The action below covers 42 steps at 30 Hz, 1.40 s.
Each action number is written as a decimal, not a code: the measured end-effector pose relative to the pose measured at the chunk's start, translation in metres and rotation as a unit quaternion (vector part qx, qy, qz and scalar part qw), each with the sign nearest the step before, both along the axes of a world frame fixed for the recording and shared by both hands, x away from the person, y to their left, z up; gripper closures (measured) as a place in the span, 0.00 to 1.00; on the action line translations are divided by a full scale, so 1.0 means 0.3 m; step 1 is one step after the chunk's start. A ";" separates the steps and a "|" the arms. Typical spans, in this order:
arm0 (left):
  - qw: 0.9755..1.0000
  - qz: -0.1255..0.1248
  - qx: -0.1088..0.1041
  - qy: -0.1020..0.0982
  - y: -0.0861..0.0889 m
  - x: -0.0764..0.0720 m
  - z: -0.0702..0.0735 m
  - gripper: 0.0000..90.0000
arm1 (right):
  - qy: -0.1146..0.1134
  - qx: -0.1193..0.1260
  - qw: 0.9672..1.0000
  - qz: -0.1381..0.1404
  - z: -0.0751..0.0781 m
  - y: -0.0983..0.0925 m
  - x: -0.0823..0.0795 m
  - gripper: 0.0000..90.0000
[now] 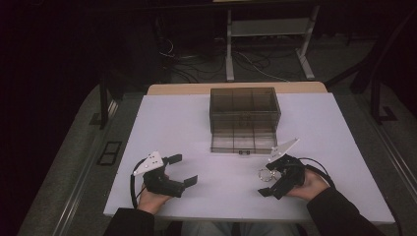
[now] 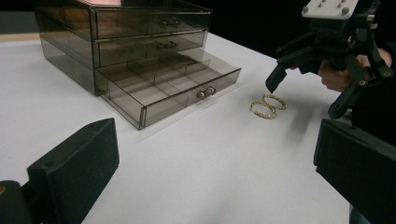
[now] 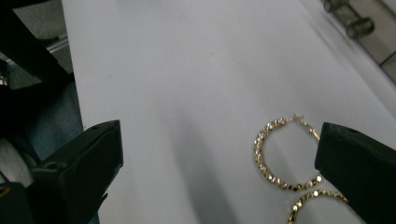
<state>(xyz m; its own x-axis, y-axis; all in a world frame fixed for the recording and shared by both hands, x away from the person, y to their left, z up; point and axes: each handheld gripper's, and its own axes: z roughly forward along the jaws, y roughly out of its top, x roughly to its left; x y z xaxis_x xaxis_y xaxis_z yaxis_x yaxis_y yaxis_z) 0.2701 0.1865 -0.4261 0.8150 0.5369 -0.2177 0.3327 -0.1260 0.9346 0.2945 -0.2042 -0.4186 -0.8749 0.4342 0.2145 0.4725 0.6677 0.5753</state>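
- Now reaching with the right gripper (image 1: 269, 178) for two gold hoops (image 2: 269, 106), which lie touching each other on the desk (image 1: 196, 128) towards its near right corner, just in front of the open drawer (image 2: 177, 84).
- Holding those jaws spread wide, with nothing between the pads yet. Seen along the jaws, the hoops are off to one side and partly hidden behind one pad (image 3: 355, 168), not centred.
- Parked towards the near left corner: the left gripper (image 1: 183, 169), jaws likewise spread and empty.
- Likely to close off-centre from here, which could shove the hoops along the smooth desk instead of catching them.
- Might pinch one hoop only and drag or flick the other, given the touching rims, perhaps towards the near edge.
- Risk of the pads sliding over thin wire that lies flat. Little there to bite on, so could press it down rather than lift it.
- Could let a hoop fall short of the drawer, or into the wrong compartment, with a weak grip on one rim.
- Might knock the knob (image 2: 205, 92) in passing, with the drawer so near.
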 end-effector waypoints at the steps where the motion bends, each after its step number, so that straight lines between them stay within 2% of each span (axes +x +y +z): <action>1: 1.000 0.000 0.000 0.000 -0.001 0.000 0.000 0.00 | -0.002 -0.004 1.000 0.004 -0.003 -0.002 -0.002 0.07; 4: 1.000 -0.001 0.003 0.001 -0.002 0.002 -0.001 0.00 | -0.004 -0.011 1.000 0.006 -0.011 -0.007 -0.002 0.07; 6: 1.000 -0.001 0.002 0.001 -0.002 0.001 -0.001 0.00 | -0.007 -0.010 1.000 0.010 -0.013 -0.010 -0.002 0.17; 9: 1.000 0.000 0.001 0.001 -0.001 0.002 -0.001 0.00 | -0.010 -0.012 1.000 0.009 -0.016 -0.008 0.002 0.17; 17: 1.000 0.000 0.002 0.001 -0.001 0.002 -0.001 0.00 | -0.012 -0.004 1.000 -0.009 -0.033 -0.007 0.012 0.38; 22: 1.000 0.001 -0.001 0.001 -0.001 0.001 -0.001 0.00 | -0.012 -0.006 0.999 -0.037 -0.044 -0.009 0.022 0.53; 29: 1.000 0.001 0.000 0.001 -0.002 0.001 -0.001 0.00 | -0.015 -0.009 0.999 -0.049 -0.050 -0.009 0.027 0.66; 34: 1.000 0.002 0.004 0.001 -0.001 0.002 -0.001 0.00 | -0.014 -0.026 0.997 -0.066 -0.059 0.004 0.028 0.76; 37: 1.000 0.002 0.004 0.001 -0.001 0.002 -0.001 0.00 | -0.013 -0.026 0.997 -0.065 -0.059 0.004 0.029 0.82; 42: 1.000 0.002 0.004 0.000 -0.001 0.002 -0.001 0.00 | -0.023 -0.033 0.997 -0.065 -0.060 0.009 0.024 0.90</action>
